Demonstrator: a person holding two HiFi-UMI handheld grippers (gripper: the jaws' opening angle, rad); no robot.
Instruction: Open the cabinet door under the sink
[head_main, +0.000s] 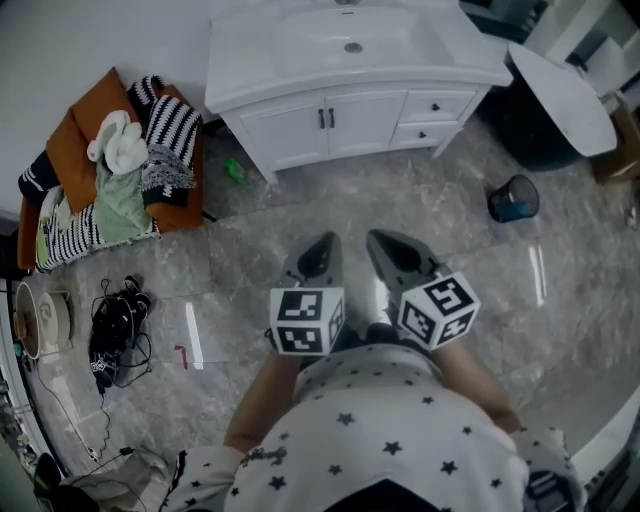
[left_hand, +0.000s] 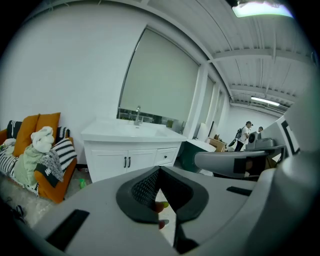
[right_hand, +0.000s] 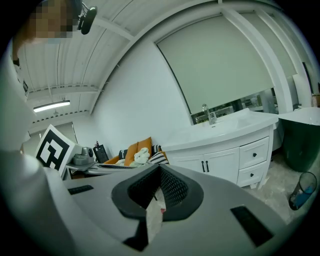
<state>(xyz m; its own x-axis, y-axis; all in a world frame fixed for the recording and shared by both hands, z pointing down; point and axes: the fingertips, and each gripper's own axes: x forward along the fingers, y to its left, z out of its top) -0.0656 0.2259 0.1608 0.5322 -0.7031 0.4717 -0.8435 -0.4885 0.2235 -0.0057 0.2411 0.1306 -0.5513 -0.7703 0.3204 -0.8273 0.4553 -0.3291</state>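
Head camera looks steeply down over me; sink cabinet (head_main: 340, 118) well ahead. Cameras on my left gripper (head_main: 324, 242) and right gripper (head_main: 386, 240) face it from low; all three share it

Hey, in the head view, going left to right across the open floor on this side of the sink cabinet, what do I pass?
Round white container → tangle of black cables → left tool → right tool → mesh wastebasket.
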